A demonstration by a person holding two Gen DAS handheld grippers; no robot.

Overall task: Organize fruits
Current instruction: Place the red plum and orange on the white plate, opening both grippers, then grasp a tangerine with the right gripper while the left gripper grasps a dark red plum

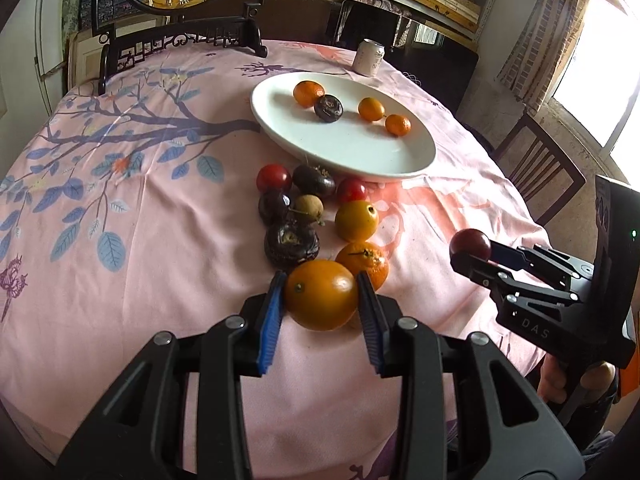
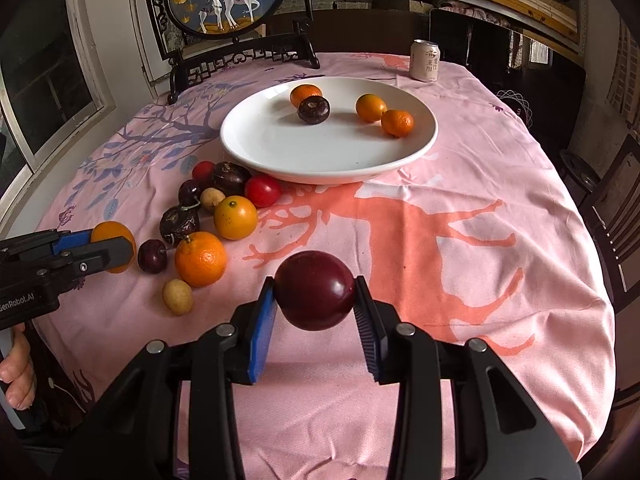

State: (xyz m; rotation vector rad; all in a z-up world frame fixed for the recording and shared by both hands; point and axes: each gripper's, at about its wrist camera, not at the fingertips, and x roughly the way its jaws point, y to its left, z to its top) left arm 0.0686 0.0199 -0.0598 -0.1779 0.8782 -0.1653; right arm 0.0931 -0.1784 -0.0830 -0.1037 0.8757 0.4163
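My left gripper [image 1: 321, 294] is shut on an orange fruit [image 1: 321, 300], held just above the pink cloth; it also shows at the left of the right wrist view [image 2: 114, 246]. My right gripper [image 2: 315, 295] is shut on a dark red plum [image 2: 315, 295], held above the cloth; it shows at the right of the left wrist view [image 1: 470, 245]. A white plate [image 1: 360, 152] holds three small oranges and one dark fruit [image 1: 328, 108]. A heap of loose fruit [image 2: 224, 204] lies on the cloth in front of the plate.
A drink can [image 2: 425, 60] stands behind the plate. A framed deer screen [image 2: 228, 0] stands at the table's far edge. Wooden chairs [image 1: 540, 160] stand around the round table. A small yellow fruit [image 2: 177, 297] lies near the front.
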